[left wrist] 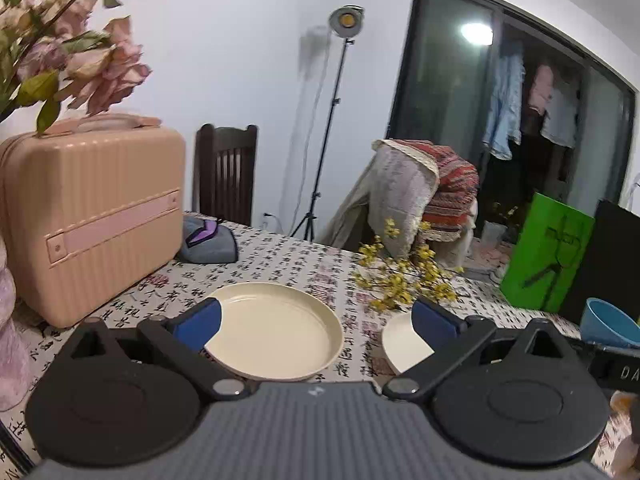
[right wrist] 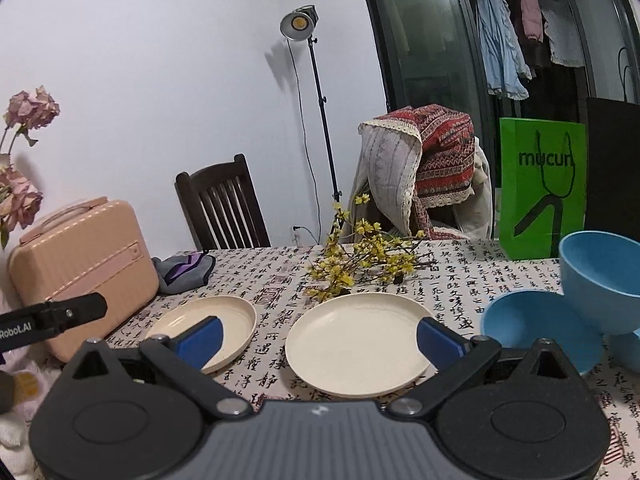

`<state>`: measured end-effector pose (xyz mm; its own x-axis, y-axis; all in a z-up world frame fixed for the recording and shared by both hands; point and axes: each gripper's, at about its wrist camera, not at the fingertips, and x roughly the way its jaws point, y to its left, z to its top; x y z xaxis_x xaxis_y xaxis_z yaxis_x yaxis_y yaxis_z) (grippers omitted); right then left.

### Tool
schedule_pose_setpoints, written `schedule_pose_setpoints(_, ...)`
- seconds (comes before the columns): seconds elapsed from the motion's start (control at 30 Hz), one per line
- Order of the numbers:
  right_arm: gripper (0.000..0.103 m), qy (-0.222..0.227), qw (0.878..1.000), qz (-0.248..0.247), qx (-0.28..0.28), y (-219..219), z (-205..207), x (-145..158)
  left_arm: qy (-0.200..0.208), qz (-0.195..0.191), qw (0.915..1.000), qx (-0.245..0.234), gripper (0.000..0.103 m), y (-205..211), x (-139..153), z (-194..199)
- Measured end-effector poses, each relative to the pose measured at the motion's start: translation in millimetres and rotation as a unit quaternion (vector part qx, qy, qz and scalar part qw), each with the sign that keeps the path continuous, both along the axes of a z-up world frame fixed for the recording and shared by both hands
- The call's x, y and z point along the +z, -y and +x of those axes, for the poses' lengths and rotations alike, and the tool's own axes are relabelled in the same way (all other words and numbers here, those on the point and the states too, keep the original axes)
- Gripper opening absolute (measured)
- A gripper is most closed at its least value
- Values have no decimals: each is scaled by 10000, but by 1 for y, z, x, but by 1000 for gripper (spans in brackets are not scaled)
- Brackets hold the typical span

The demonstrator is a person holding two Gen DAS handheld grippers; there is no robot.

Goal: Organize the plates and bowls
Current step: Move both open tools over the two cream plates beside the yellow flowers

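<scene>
Two cream plates lie side by side on the calligraphy-print tablecloth. The left plate (left wrist: 276, 332) (right wrist: 224, 320) sits just ahead of my left gripper (left wrist: 318, 322), which is open and holds nothing. The right plate (right wrist: 356, 344) (left wrist: 402, 344) lies between the blue pads (right wrist: 436, 340) of my right gripper (right wrist: 320, 338), also open and empty, hovering above it. To the right, a blue bowl (right wrist: 532, 328) tilts toward me. A larger blue bowl (right wrist: 604, 280) (left wrist: 608, 322) stands behind it, apparently on a third bowl (right wrist: 630, 350) at the frame edge.
A pink suitcase (left wrist: 92, 216) (right wrist: 84, 268) stands at the left. Behind the plates lies a yellow flower branch (right wrist: 360, 260), with a grey cloth (right wrist: 184, 270) at back left. A green bag (right wrist: 542, 188) and a black bag (right wrist: 614, 168) stand at back right. Chairs (right wrist: 224, 208) line the far edge.
</scene>
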<state>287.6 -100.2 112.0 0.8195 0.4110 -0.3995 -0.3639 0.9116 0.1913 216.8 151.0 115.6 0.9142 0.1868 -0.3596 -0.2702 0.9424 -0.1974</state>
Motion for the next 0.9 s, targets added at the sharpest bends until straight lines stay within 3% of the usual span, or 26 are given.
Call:
schedule_pose_setpoints(0.6,103,-291,9988,-34,-380,-57,59,-8,-149,-276,9974,652,103,-63,1,43)
schedule_pose_setpoints(0.77,103,-356,9981,10,-503,-75,72,-13,-235,-511,9947,859,103,-84,-8,56)
schedule_pose_setpoints(0.9,103,-401,9973,53,-621,-88,84,-19,-382,-437,9915,1166,103,-99,-18,76)
